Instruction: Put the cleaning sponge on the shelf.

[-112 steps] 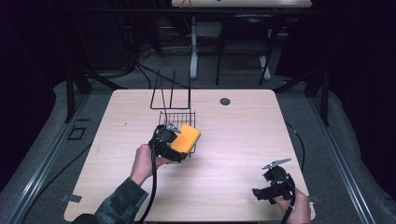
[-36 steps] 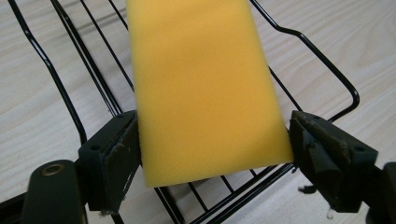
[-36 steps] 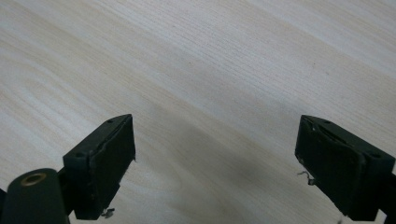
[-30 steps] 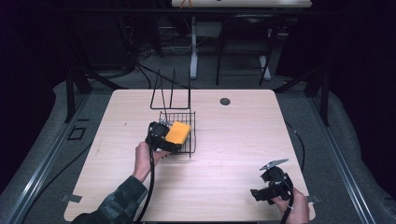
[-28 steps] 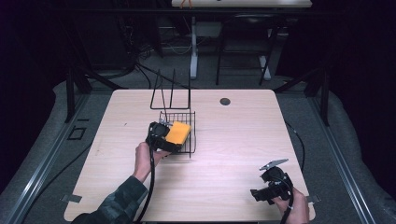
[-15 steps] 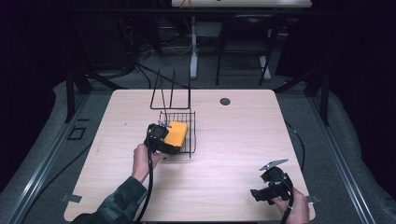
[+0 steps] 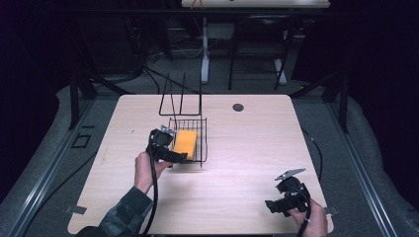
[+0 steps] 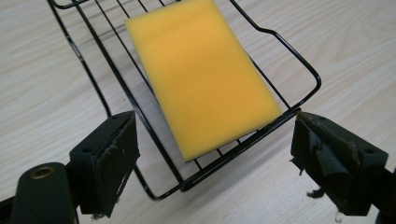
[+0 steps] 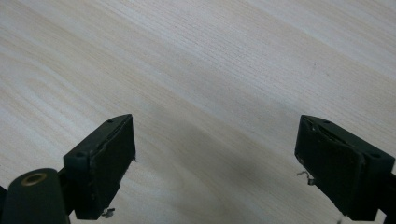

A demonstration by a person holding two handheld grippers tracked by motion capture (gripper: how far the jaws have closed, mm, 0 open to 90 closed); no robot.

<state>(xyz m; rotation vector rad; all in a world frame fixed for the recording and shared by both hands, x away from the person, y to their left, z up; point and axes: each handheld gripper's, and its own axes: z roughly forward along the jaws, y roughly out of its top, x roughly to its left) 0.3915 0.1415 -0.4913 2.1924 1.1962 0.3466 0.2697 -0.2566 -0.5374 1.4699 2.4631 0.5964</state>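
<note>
High view overlooks table (image 7: 247,148); 2 gripper views look closely down.

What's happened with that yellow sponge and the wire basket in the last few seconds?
The left gripper carried the yellow sponge into the wire basket and let go: its jaws have just been opening, and the sponge lies flat in the basket beyond them. The right gripper stayed open over the bare table; the basket kept its place.
</note>
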